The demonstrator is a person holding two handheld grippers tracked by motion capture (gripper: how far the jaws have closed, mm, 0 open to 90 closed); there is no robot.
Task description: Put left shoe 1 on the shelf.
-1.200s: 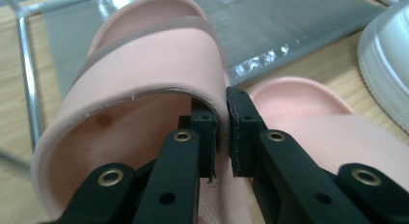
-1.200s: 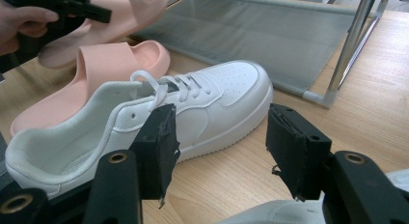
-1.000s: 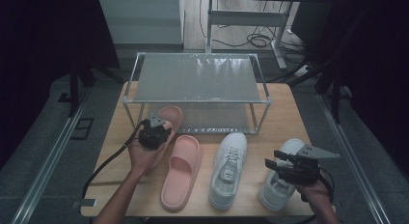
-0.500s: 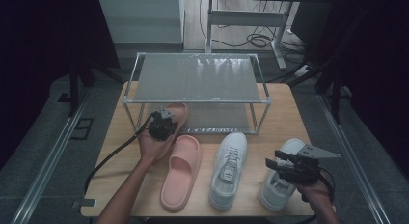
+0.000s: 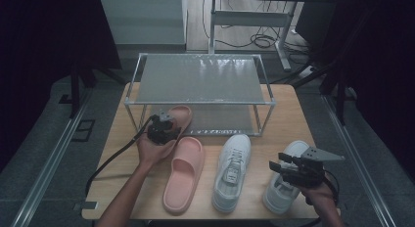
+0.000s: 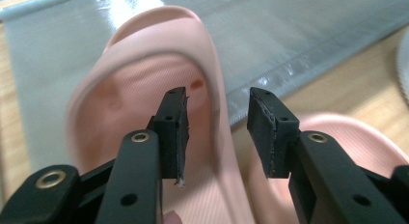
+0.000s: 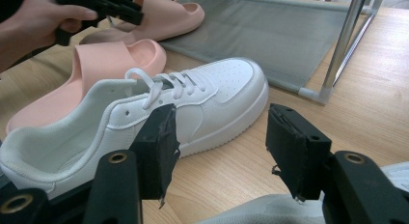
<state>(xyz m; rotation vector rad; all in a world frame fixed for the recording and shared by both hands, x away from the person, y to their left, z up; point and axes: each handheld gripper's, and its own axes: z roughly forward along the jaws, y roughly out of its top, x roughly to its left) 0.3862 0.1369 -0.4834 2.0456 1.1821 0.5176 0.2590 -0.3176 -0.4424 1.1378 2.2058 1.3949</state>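
The left gripper (image 6: 217, 132) has just been opening and its jaws now stand wide, straddling the rim of the pink slide sandal (image 6: 144, 89) without pressing it; that sandal lies partly on the lower fabric tier of the shoe rack (image 5: 147, 58), so I judge this the release step of shelving it. Next comes backing away and taking its mate (image 5: 183, 175), just in front of the rack, while the right gripper (image 7: 219, 147) waits open and empty over the white sneakers (image 7: 144, 118). No readable brand or writing.

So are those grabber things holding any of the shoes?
No. The left gripper has just opened off the pink slipper's side edge; the right gripper hangs open, empty.
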